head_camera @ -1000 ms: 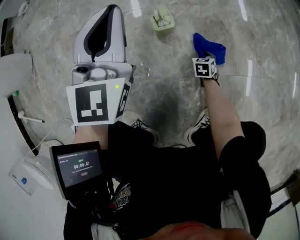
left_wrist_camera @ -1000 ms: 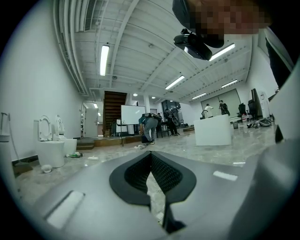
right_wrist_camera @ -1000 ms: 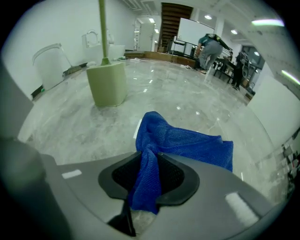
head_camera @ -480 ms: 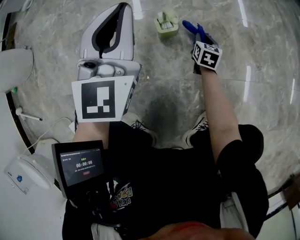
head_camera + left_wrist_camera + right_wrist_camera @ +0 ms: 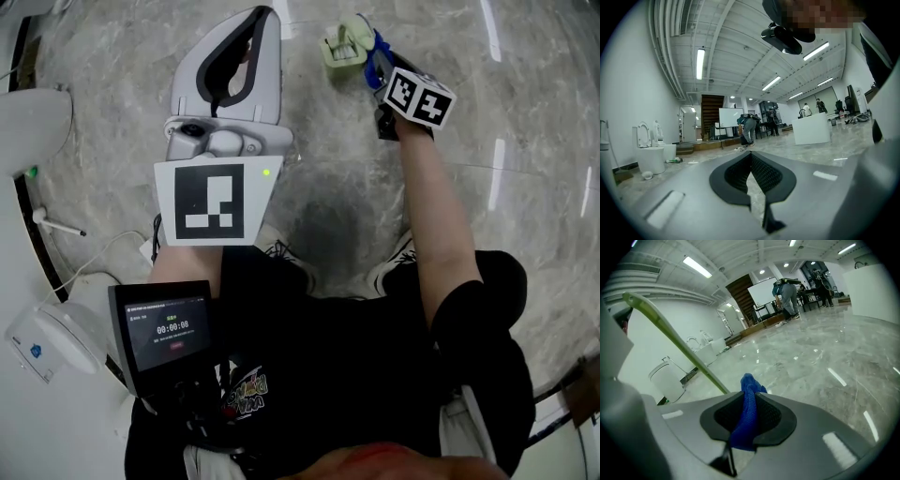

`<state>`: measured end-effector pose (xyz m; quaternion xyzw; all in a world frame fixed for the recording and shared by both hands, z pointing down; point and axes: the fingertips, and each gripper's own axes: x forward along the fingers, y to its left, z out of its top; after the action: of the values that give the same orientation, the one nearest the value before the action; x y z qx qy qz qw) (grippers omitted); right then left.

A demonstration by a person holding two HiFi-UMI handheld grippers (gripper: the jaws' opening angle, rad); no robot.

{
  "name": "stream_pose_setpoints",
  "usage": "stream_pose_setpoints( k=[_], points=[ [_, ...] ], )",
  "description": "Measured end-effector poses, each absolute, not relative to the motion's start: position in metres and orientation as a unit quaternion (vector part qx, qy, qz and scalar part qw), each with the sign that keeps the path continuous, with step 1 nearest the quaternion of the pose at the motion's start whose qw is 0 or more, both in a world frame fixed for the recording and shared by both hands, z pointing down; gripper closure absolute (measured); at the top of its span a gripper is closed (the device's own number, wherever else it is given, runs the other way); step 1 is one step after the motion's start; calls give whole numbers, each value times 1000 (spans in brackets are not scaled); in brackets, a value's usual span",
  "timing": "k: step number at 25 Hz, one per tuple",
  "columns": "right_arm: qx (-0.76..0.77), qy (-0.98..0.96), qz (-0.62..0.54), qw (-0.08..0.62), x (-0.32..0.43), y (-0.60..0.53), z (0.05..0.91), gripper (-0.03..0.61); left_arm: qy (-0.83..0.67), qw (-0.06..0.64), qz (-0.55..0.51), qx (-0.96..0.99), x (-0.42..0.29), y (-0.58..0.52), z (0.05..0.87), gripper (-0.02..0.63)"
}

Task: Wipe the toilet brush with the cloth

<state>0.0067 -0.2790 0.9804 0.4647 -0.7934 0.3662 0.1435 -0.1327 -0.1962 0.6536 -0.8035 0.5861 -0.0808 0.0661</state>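
Observation:
A pale green toilet brush stands in its holder (image 5: 339, 45) on the marble floor at the top of the head view. In the right gripper view its thin green handle (image 5: 675, 341) slants from upper left down to the jaws. My right gripper (image 5: 377, 70) hangs just right of the holder, shut on a blue cloth (image 5: 377, 49). The cloth (image 5: 746, 416) is bunched between the black pads of the right gripper (image 5: 749, 397), its tip close to the handle. My left gripper (image 5: 246, 37) is raised at centre left, pointing level. The left gripper (image 5: 750, 157) is shut with nothing between its pads.
A white toilet (image 5: 30, 127) and a white box with a cable (image 5: 47, 342) lie along the left wall. A screen unit (image 5: 159, 328) hangs at the person's waist, shoes (image 5: 281, 253) below the grippers. More white toilets (image 5: 670, 376) line the far wall; people stand far off.
The right gripper has lifted the blue cloth off the floor and carried it up and left to the brush holder. The left gripper has stayed where it was.

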Motion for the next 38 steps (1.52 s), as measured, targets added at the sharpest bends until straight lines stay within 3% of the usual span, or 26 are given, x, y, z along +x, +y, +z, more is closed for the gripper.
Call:
stream_pose_setpoints(
  k=[5,17,27,38],
  points=[
    [455,-786,392,150,2,-272,994,505,584,71,-82,-804,-132,-195,653,612],
    [574,-641,507,41,14,-214,1024,506,581,55,-70,-809,-128,-201,655,612],
    [440,-716,541,40,-91,-194,998,506,586,55,-70,-805,-132,-199,657,612],
    [379,-744,549,24,-107,-235,1008,505,594,63,-88,-797,-150,-180,662,612]
  ],
)
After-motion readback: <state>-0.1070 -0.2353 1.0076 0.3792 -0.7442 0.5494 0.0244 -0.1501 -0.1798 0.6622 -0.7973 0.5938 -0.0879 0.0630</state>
